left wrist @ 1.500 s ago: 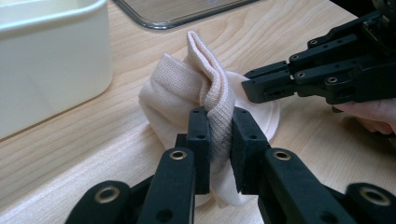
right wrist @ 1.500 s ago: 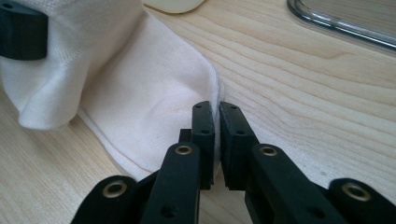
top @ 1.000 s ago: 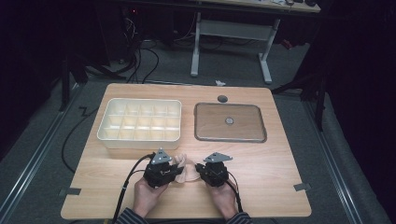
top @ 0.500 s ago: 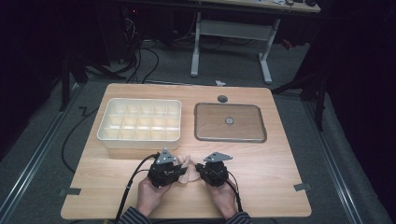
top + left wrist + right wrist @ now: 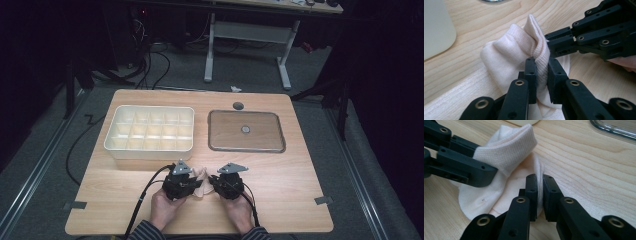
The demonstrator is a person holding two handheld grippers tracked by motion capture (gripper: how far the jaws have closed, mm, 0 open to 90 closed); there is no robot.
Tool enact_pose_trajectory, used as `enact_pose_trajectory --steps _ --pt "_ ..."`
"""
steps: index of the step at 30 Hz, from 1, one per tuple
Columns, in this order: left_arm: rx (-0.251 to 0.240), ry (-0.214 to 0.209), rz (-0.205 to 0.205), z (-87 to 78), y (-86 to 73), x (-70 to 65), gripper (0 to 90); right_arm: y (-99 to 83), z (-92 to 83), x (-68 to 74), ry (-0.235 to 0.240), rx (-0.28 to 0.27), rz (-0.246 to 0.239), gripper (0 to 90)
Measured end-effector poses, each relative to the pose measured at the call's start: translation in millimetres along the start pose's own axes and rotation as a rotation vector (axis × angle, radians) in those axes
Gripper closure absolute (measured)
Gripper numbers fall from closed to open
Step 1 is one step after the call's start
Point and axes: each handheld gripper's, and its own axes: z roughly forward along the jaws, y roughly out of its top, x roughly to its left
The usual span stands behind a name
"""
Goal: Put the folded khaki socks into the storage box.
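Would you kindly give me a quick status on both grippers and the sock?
Left gripper shut on sock cuff. Right gripper pinching its thin edge. Sock bunched on table, near compartment box. Nothing in the way.

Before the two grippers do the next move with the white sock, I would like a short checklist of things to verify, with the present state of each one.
1. Left hand-held gripper pinches the sock at its ribbed cuff: ok, cloth is pressed between the pads.
2. Right hand-held gripper holds a second edge of the sock: ok, a thin fold sits between its nearly shut jaws.
3. The two grippers are not tangled: ok, they are close but on separate folds.
4. Sock is free of the compartment tray: ok, it lies on the table in front of the tray.
5. Each grip takes one layer of cloth only: cannot tell.
6. Cables are clear of the sock: ok.
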Motion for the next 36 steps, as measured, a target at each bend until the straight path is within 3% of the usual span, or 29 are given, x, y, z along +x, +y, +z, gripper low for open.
enact_pose_trajectory --steps 9,14,18,22,34,36 --pt "0.005 -0.01 -0.004 3.9 -1.7 2.1 78.7 0.1 1.0 -1.1 0.0 -0.002 0.001 80.4" --pt "-0.007 -0.018 0.007 2.0 -2.4 -0.5 66.2 0.5 -1.8 -1.1 0.001 -0.005 0.007 75.6" --pt "-0.019 -0.015 -0.009 -0.7 -1.0 -0.9 56.2 1.4 -7.4 -1.2 -0.005 -0.016 0.006 71.8" --pt "-0.023 -0.006 -0.004 -5.7 -0.5 -1.6 51.3 2.9 -16.5 -1.9 -0.021 -0.035 0.004 68.1" --pt "-0.073 0.005 -0.024 -26.1 0.3 0.4 47.7 13.1 -44.8 7.9 -0.007 -0.096 -0.043 75.3" --pt "-0.081 0.01 -0.048 -28.9 -0.2 3.8 47.6 16.0 -48.0 12.5 0.002 -0.106 -0.059 75.4"
